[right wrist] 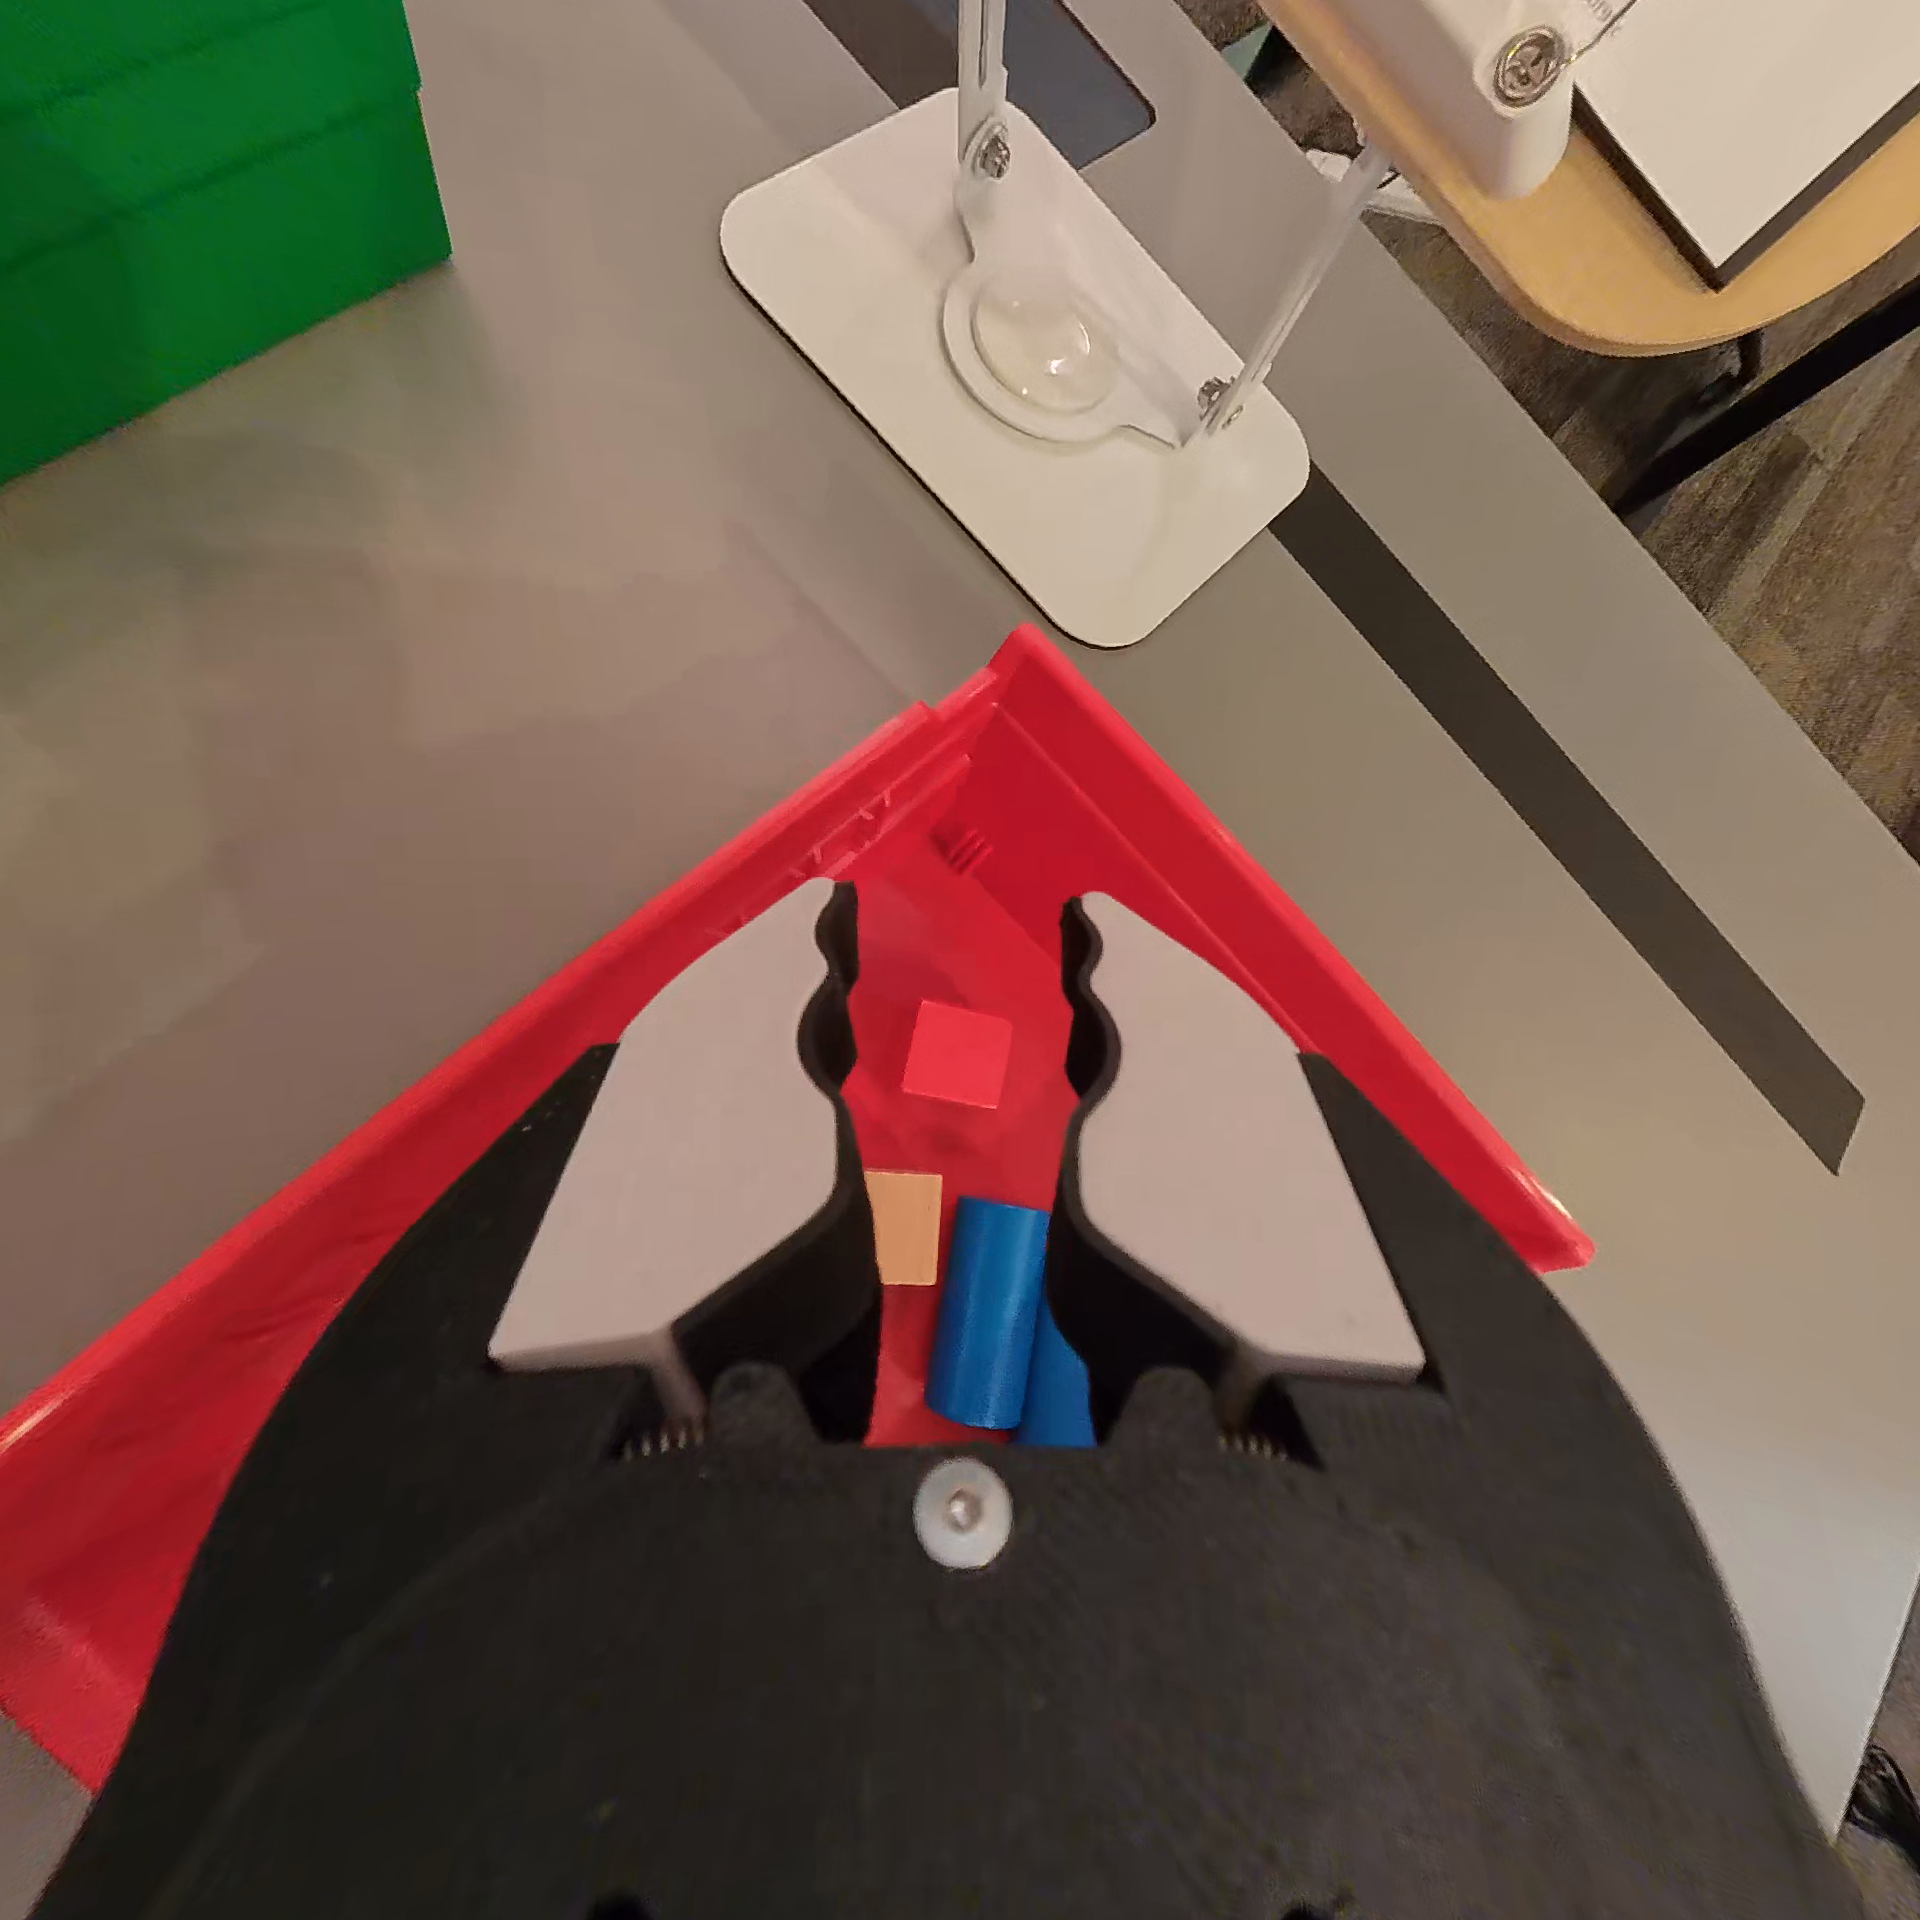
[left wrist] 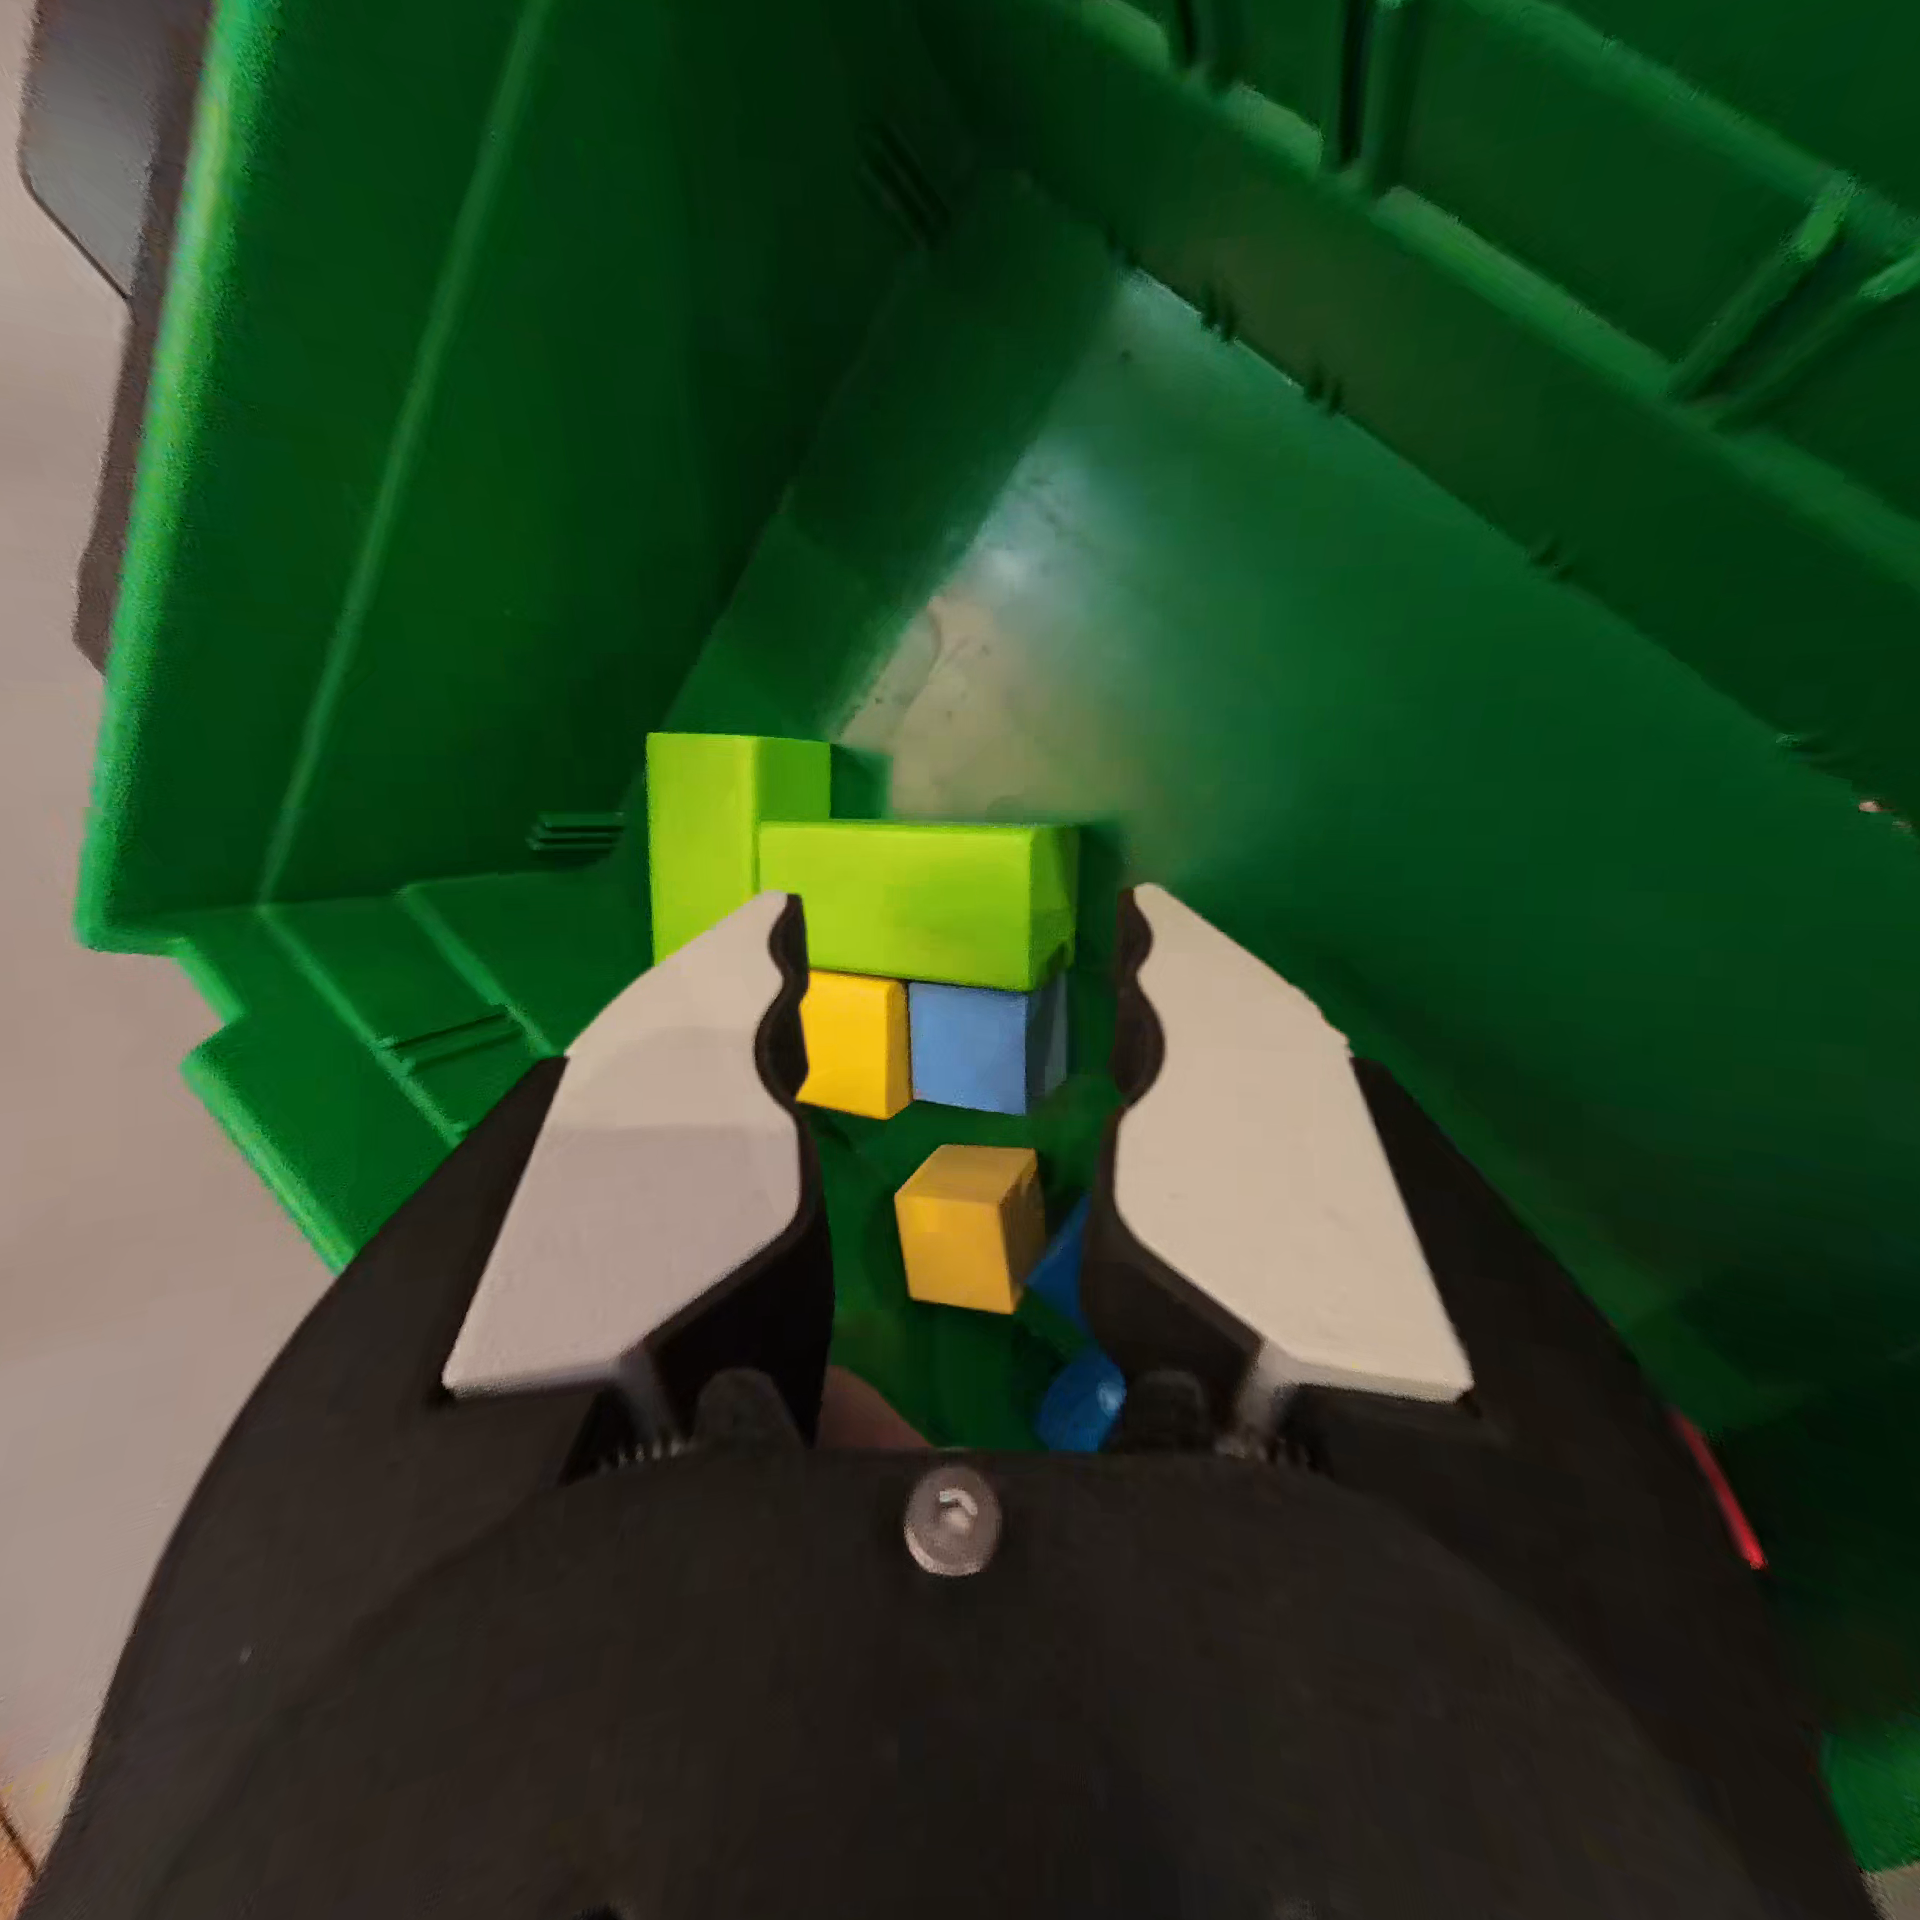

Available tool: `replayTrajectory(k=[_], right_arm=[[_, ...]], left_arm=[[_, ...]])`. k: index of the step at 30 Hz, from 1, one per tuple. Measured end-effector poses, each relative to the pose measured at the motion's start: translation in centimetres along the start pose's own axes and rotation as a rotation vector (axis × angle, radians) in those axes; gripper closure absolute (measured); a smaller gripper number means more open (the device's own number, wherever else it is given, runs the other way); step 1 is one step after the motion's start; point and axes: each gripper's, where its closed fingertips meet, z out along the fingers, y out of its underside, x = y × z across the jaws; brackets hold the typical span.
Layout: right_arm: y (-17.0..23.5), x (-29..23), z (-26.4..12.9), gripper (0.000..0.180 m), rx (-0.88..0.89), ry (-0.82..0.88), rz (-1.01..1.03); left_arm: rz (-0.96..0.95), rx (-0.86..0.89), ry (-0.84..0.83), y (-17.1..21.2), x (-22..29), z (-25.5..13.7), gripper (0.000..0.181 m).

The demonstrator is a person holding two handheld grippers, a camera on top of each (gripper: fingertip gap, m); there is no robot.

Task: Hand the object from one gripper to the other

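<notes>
Still at the pick-up stage, nothing handed over yet

Inside deep green plastic bin (left wrist: pixel 1351 831): lime L-shaped block (left wrist: pixel 914 894) on yellow cube (left wrist: pixel 852 1044) and blue cube (left wrist: pixel 971 1044)

Left gripper (left wrist: pixel 961 997) spread wide, empty, straddling that pile; next, probably closing on one block

Right gripper (right wrist: pixel 956 997) agape, empty, over red tray (right wrist: pixel 1143 831)

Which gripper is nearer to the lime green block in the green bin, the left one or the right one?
Left. The left gripper reaches into the green bin, jaws open just before the lime green block. The right gripper hangs over the red bin, apart from it.
</notes>
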Motion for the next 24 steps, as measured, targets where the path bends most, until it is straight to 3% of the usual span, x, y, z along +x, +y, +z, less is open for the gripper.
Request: replayTrajectory(k=[1, 5, 8, 12, 17, 24], right_arm=[[0.0, 0.0, 0.0, 0.142, 0.0, -0.001, -0.001], [-0.1, -0.1, -0.1, 0.142, 0.005, -0.003, -0.001], [-0.2, -0.1, -0.2, 0.143, 0.008, -0.003, -0.001], [-0.3, -0.1, -0.3, 0.143, 0.01, -0.004, -0.003], [-0.5, 0.1, -0.7, 0.143, 0.018, 0.002, 0.0], [-0.5, 0.0, -0.7, 0.143, 0.017, 0.001, -0.003]], left_arm=[[0.01, -0.016, -0.008, 0.2, 0.0, 0.3, 0.123], [0.013, -0.067, -0.008, 1.0, 0.5, 1.6, 0.117], [0.015, -0.05, 0.006, 0.6, 0.9, 1.4, 0.122], [0.012, 0.014, 0.172, -0.9, 3.6, -0.2, 0.134], [0.011, 0.016, 0.101, -1.4, 2.5, -0.5, 0.115], [0.141, -0.053, 0.078, -0.1, 2.9, 1.2, 0.113]])
